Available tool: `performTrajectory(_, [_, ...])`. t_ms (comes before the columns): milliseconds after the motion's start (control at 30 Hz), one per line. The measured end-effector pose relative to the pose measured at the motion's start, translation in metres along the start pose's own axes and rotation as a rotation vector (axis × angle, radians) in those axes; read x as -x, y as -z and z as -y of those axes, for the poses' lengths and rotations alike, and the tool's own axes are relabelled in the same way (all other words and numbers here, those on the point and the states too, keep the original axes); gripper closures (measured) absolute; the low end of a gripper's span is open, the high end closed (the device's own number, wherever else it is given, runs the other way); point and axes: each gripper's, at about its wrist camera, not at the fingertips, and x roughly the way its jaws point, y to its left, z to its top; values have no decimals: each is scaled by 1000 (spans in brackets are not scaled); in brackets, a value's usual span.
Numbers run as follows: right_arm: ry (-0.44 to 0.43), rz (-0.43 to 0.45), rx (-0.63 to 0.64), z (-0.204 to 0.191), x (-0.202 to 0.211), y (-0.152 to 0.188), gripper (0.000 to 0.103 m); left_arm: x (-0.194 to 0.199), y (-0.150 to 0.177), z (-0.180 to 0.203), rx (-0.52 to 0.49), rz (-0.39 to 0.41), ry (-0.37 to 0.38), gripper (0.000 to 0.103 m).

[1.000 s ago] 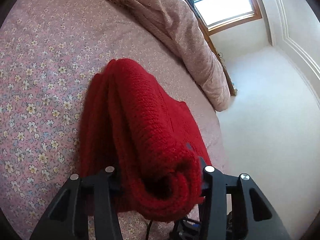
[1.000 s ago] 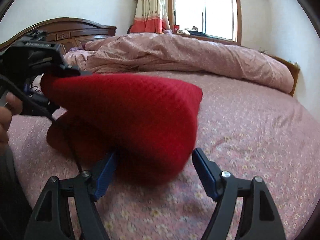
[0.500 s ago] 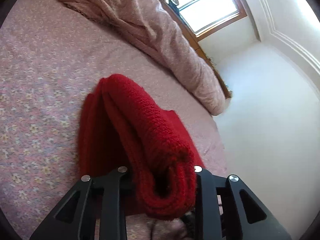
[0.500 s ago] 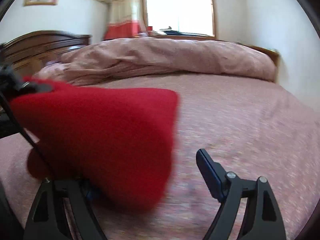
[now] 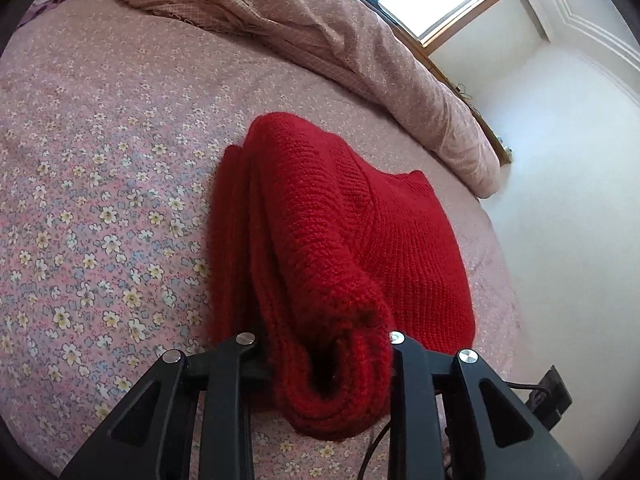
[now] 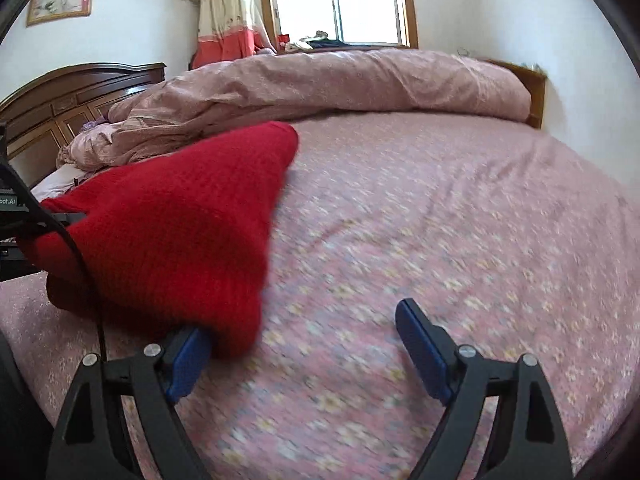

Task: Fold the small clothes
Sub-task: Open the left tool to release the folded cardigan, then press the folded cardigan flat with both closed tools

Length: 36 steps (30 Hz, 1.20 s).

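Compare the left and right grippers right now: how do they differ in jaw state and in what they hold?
The left gripper is clamped on the bunched end of the red knit garment; the right gripper stands wide open and grips nothing. The left's pads are hidden in the knit; the right's blue pads show bare, with the garment's corner beside one. Both have black frames and point down at the floral bed sheet.
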Motion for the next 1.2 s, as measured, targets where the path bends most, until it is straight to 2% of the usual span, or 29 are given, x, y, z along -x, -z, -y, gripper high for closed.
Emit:
performTrajectory(167, [46,10,81,-9,8,0,14,10,7,1,-12,3,5,81])
performTrajectory(267, [60,5,81,-5,18,4,14,18,13,-2,-4,0,7,79])
performTrajectory(333, [135,39,125,-7,32,7,14,29,17,-7,-8,21,-25,75])
performTrajectory(400, [199,62,139,-1,44,5,14,35,14,-12,15,21,-13,73])
performTrajectory(467, [123,78,74,11,52,-3,14,44,15,-20,63,23,22,73])
performTrajectory(533, [-39,76,-5,19,55,-12,15,56,19,-26,96,43,47,72])
performTrajectory(567, [-162,77,-54,23,56,-19,20,64,22,-28,108,63,57,71])
performTrajectory(633, [-252,85,-79,23,57,-28,42,81,29,-32,125,111,50,70])
performTrajectory(667, [-274,90,-74,20,57,-33,63,89,31,-33,130,141,40,70])
performTrajectory(700, [-290,93,-63,16,56,-39,73,95,32,-28,124,165,24,70])
performTrajectory(733, [-309,94,-51,13,55,-43,88,98,31,-25,107,183,4,70])
performTrajectory(767, [-335,96,-36,6,53,-49,93,100,28,-18,67,206,-39,70])
performTrajectory(833, [-402,96,-14,-8,52,-57,94,101,22,-2,-20,243,-134,72])
performTrajectory(867, [-428,86,1,-15,49,-60,94,99,20,7,-60,266,-168,78])
performTrajectory(933, [-430,54,61,-36,41,-67,94,92,19,19,-129,281,-199,80])
performTrajectory(1067, [-415,47,156,-68,27,-70,94,54,11,43,-254,227,-234,84])
performTrajectory(1100, [-405,35,160,-71,22,-69,94,46,10,45,-276,219,-243,89])
performTrajectory(1167, [-389,-13,160,-76,6,-63,95,23,14,48,-314,156,-284,90])
performTrajectory(1200, [-396,-76,146,-76,-6,-58,97,12,15,43,-304,105,-304,90])
